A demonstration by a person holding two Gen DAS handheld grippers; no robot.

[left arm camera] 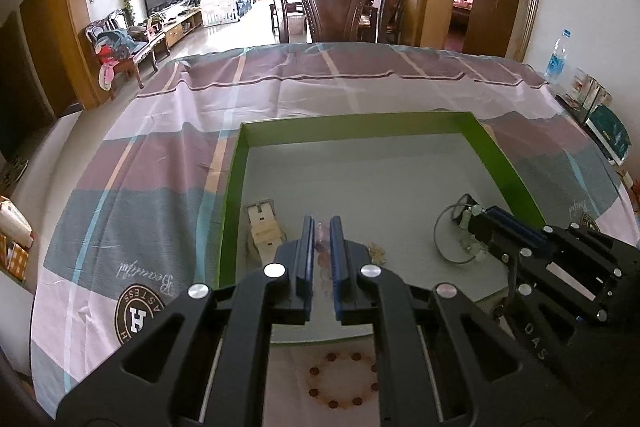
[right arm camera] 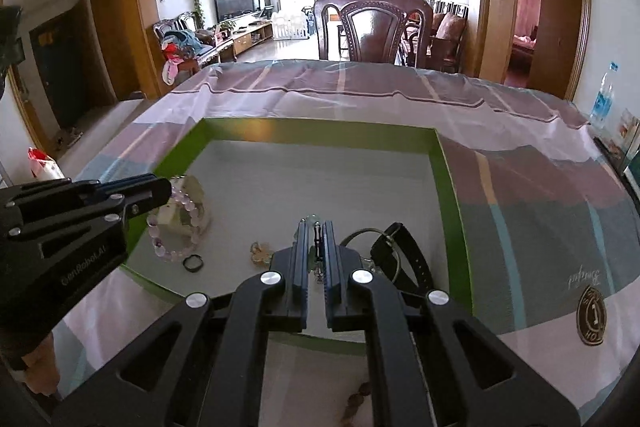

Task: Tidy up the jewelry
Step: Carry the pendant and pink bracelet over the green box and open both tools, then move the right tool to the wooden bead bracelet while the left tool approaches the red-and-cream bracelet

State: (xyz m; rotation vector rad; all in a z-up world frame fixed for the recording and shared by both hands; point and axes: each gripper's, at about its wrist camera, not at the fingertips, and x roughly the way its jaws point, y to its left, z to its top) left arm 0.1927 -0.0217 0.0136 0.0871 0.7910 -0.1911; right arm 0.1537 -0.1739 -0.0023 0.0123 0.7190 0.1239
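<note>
Both grippers work inside a green-walled tray [left arm camera: 504, 147] on a striped tablecloth [left arm camera: 160, 155]. The left gripper [left arm camera: 321, 227] is narrowed onto a pale purple bead bracelet [right arm camera: 176, 227] at the tray's near left. The right gripper [right arm camera: 316, 231] is pinched on a small dark chain piece [right arm camera: 317, 239], beside a black watch strap [right arm camera: 404, 251] and wire ring [right arm camera: 356, 237]. A brown bead bracelet [left arm camera: 344, 381] lies on the cloth just outside the near wall.
</note>
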